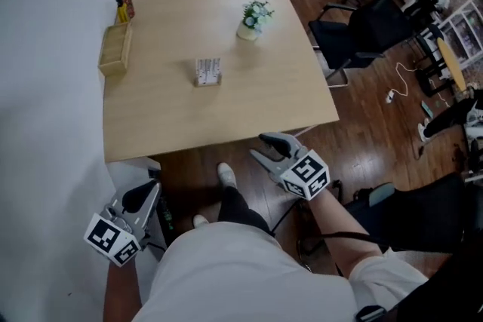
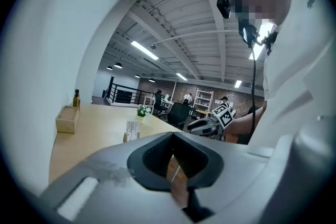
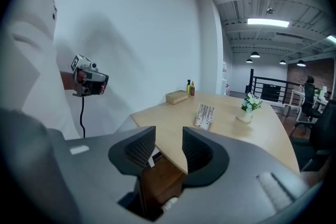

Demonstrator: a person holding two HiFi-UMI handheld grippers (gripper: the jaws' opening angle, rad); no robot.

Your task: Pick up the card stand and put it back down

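Note:
The card stand is a small upright holder with a printed card. It rests near the middle of the light wooden table and also shows in the left gripper view and the right gripper view. My right gripper hovers off the table's near edge, well short of the stand. Its jaws are open with nothing between them. Low at the left, beside the table's near-left corner, my left gripper has its pads closed together and holds nothing.
A small pot of white flowers stands behind and to the right of the stand. A wooden box and bottles sit along the table's left edge by the white wall. Black office chairs are at the right.

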